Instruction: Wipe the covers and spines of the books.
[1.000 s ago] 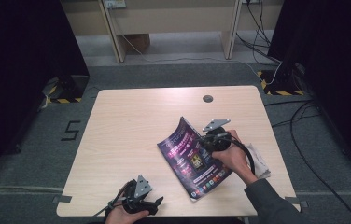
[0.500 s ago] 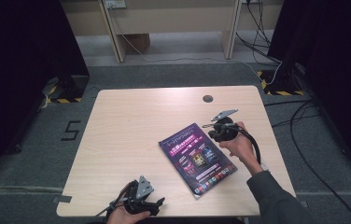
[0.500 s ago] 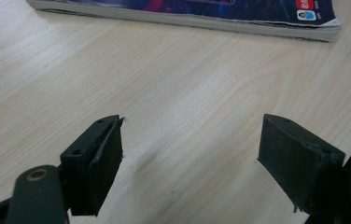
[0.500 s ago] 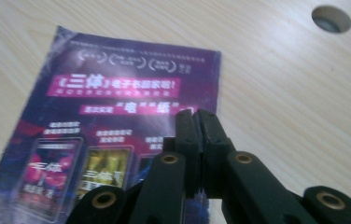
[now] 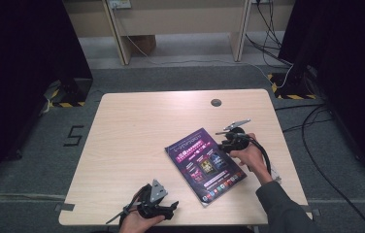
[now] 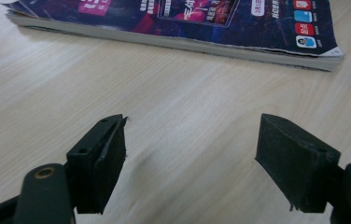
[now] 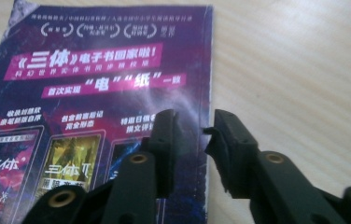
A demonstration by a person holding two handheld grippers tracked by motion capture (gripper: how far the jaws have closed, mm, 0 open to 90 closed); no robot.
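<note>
A purple magazine (image 5: 205,162) lies flat and closed on the right half of the wooden table (image 5: 137,136). My right gripper (image 5: 223,143) rests low over its right edge. In the right gripper view its jaws (image 7: 190,119) have just been opening and stand a little apart above the cover (image 7: 94,84), with nothing between them. My left gripper (image 5: 170,208) sits near the table's front edge, left of the magazine. In the left gripper view it (image 6: 192,135) is wide open over bare wood, and the magazine's spine (image 6: 187,42) lies ahead of it.
A round dark grommet (image 5: 216,102) sits near the table's far edge. Black cables (image 5: 316,121) run over the grey floor on the right. A wooden desk frame (image 5: 122,39) stands behind the table, with dark curtains on both sides.
The magazine's cover, held up a second ago by my right gripper, now lies flat. The right gripper went right and down and parted its jaws. The left gripper stayed put.
</note>
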